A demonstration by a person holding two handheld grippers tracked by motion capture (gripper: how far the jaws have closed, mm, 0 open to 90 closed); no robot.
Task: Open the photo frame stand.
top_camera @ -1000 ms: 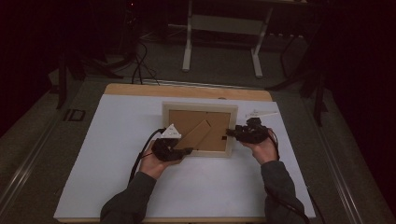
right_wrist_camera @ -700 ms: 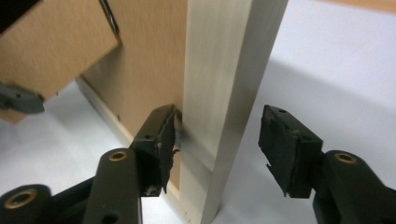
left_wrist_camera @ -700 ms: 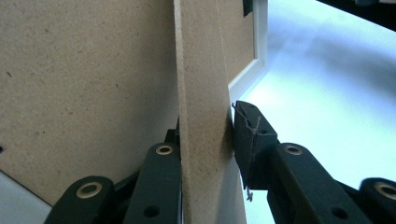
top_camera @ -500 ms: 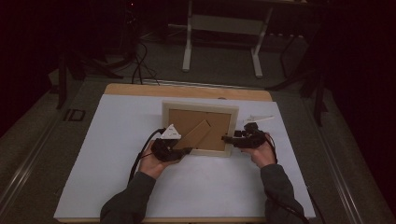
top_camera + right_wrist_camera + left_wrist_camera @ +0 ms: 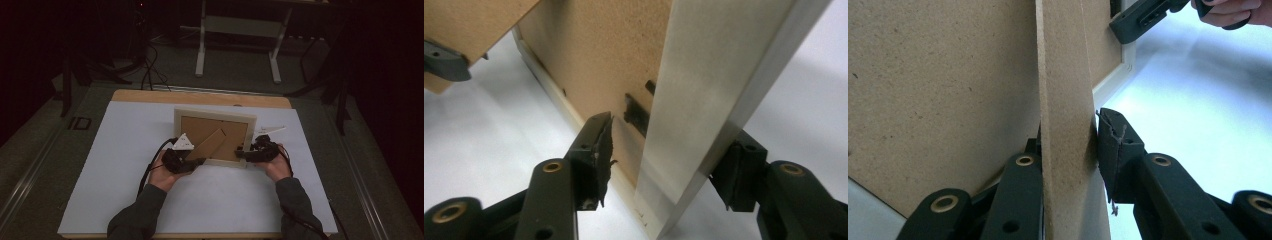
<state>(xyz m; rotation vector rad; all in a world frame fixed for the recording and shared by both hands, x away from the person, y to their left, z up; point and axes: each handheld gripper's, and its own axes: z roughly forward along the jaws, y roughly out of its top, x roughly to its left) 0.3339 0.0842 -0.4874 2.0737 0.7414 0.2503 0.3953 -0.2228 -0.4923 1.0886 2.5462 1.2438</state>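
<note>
While gripped on one side alone, liable to twist: picture frame [image 5: 215,116] back-up on the white table [image 5: 125,150], near the middle; cannot tell whether flat or raised at its near edge.

At the frame's back, near its near-left corner: left gripper [image 5: 197,161] clamped on the brown fibreboard stand [image 5: 1065,100], pads pressing both faces of the strut.

At the frame's near-right corner: right gripper [image 5: 242,154] straddling the pale side rail [image 5: 704,90], jaws apart. Have just been closing, rail between them, yet inner pad short of the backing board and no squeeze showing.

What could go wrong, as a judgement:
- Pulling or lifting by the stand before the right side bites: would load the thin strut and its hinge, and could bend or tear it off the frame's back.
- Closing the right jaws slightly off: inner pad sits just beside a small dark retaining tab on the frame's back, so could catch and flick it, or slip off the smooth sloped rail and shove the frame sideways.
- Lifting unevenly: would swing the frame about the stand and drop the far edge onto the table, glass side down.

Best to seat the right jaws fully on the rail before any load on the stand.
</note>
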